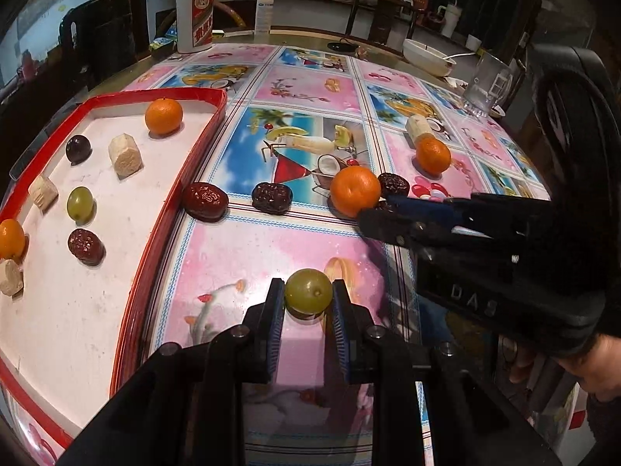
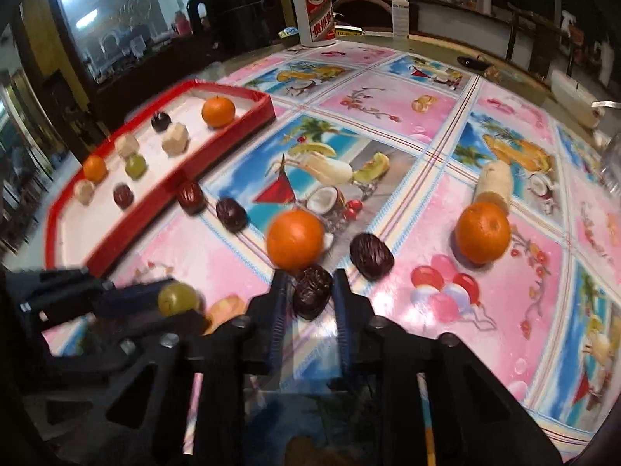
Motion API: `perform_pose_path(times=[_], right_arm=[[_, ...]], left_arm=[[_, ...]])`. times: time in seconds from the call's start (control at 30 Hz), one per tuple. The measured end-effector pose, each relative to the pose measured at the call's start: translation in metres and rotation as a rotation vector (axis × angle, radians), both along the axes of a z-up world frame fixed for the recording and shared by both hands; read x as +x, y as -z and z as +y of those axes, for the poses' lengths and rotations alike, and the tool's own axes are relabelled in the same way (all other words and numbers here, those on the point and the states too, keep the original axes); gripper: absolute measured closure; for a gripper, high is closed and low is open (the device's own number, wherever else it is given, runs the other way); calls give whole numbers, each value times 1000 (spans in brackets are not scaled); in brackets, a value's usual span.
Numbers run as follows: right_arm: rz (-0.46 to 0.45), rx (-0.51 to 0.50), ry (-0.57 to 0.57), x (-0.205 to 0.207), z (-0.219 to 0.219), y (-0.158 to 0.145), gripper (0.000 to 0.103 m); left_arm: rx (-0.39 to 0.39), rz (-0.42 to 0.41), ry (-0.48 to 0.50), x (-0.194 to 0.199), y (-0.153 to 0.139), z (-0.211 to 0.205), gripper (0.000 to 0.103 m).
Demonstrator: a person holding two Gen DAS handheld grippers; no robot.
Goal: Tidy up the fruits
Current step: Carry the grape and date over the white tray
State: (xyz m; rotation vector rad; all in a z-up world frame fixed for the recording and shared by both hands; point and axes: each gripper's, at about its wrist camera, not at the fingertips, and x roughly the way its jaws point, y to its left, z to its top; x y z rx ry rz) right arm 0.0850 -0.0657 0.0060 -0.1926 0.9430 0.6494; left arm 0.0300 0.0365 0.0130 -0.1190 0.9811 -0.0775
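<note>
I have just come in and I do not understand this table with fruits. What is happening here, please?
A person is sorting fruit with two hand-held grippers. The left gripper is closed on a round green grape just above the patterned tablecloth. The right gripper has a wrinkled dark red date between its fingers, apparently gripped. The shallow red-rimmed white tray already holds oranges, a grape, dates and pale banana pieces. Two oranges, several dates and a banana piece remain loose on the table.

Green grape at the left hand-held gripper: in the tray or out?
Out. The grape sits between the left hand-held gripper fingers, over the tablecloth.
</note>
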Motion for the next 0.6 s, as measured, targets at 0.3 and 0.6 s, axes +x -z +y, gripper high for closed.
perform_pose_path(times=[0.3,0.6], right_arm=[[31,7,59,-30,-28,-1,79],[54,24,128,-83,-61,-1,79]], left_arm=[[43,-14,23,-7,0,-5,80],[16,-2,73,-27,-1,-19,80]])
